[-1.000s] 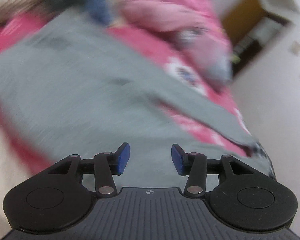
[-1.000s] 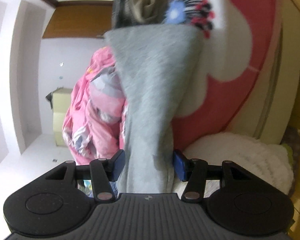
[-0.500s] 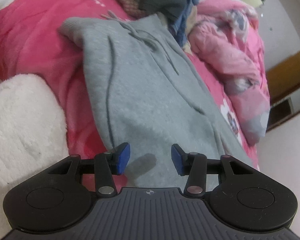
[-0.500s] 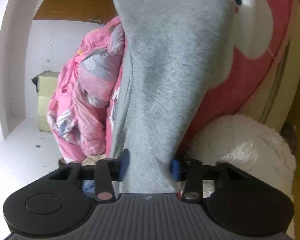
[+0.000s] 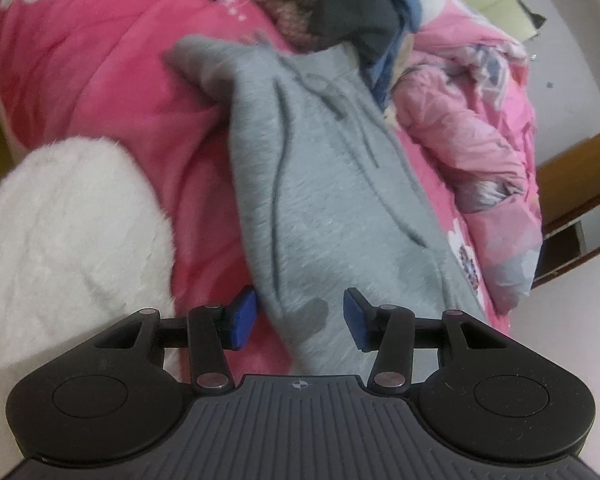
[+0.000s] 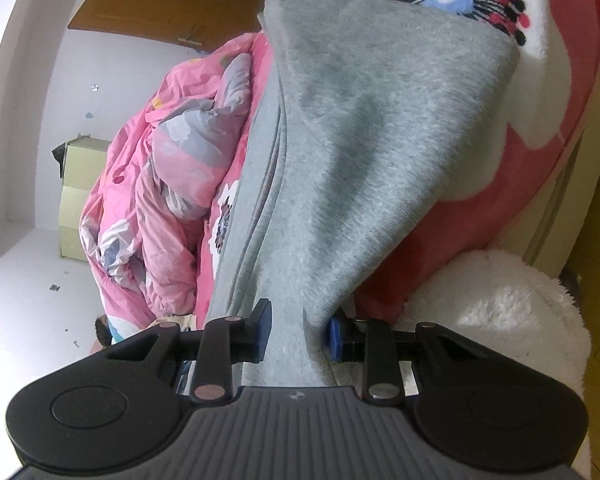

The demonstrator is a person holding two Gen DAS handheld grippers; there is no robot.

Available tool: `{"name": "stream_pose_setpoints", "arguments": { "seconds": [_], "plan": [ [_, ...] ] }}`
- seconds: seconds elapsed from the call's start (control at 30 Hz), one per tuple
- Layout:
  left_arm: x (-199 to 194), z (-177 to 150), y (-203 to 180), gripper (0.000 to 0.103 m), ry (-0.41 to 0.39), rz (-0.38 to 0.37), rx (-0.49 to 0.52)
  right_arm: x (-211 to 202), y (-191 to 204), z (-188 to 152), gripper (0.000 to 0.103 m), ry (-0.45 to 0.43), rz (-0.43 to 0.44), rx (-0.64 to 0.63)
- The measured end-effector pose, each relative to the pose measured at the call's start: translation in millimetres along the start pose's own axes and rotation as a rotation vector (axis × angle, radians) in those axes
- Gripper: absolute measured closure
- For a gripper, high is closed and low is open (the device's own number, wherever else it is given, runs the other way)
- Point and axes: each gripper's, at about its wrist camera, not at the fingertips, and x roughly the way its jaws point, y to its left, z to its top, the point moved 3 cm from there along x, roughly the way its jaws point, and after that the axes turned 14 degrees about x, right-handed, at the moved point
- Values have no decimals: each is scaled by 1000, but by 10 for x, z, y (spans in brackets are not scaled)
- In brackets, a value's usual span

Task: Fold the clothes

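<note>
Soft grey fleece sweatpants with drawstring [image 5: 324,184] lie lengthwise on the bed's plush pink flowered blanket [image 5: 100,80], waistband far, legs toward the cameras.

Right claw [image 6: 296,334]: jaws closing, bunched leg end between the blue pads and apparently pinched, probably to lift it for a fold.

Left claw [image 5: 300,322]: spread, pads clear of the fabric edge between them, poised to grip.

Fluffy white pillow [image 5: 68,240] lies beside.

grey sweatpants [image 5: 320,184] (drawstring showing) lie on pink blanket [image 5: 100,80].
</note>
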Motion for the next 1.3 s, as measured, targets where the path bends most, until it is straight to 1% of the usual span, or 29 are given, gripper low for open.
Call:
{"name": "stream_pose_setpoints", "arguments": {
  "seconds": [0.03, 0.1, 0.13, 0.17, 0.23, 0.4, 0.5, 0.67, 0.8, 1.1, 1.23, 1.3],
  "plan": [
    [-10, 8, -14, 64, -11, -6, 11, -5, -3, -8, 81, -9, -5, -3],
    [-31, 19, -24, 73, -28, -12, 26, -13, -3, -18, 92, -24, -11, -10],
    [-41, 21, -22, 78, -34, -15, 31, -20, -2, -26, 94, -32, -13, -14],
    [-54, 23, -18, 89, -40, -15, 35, -25, 8, -33, 95, -41, -13, -18],
    [-72, 31, -24, 95, -55, -29, 43, -50, 37, -48, 96, -60, -10, -29],
    [-147, 91, -153, 97, -117, -50, 91, -135, 172, -75, 98, -107, 4, -59],
    [-171, 186, -270, 97, -155, -71, 123, -170, 305, -71, 98, -130, 17, -79],
    [-147, 408, -495, 97, -227, -111, 176, -189, 610, -19, 98, -171, 30, -144],
    [-50, 571, -657, 97, -273, -130, 215, -141, 879, 47, 98, -196, 37, -196],
    [326, 915, -988, 97, -348, -141, 306, 224, 1501, 213, 98, -224, 5, -311],
    [628, 1133, -1145, 97, -353, -144, 345, 497, 1811, 320, 98, -235, -23, -362],
    [834, 1255, -1227, 97, -345, -131, 368, 708, 1965, 406, 99, -231, -39, -378]
  ]
}}
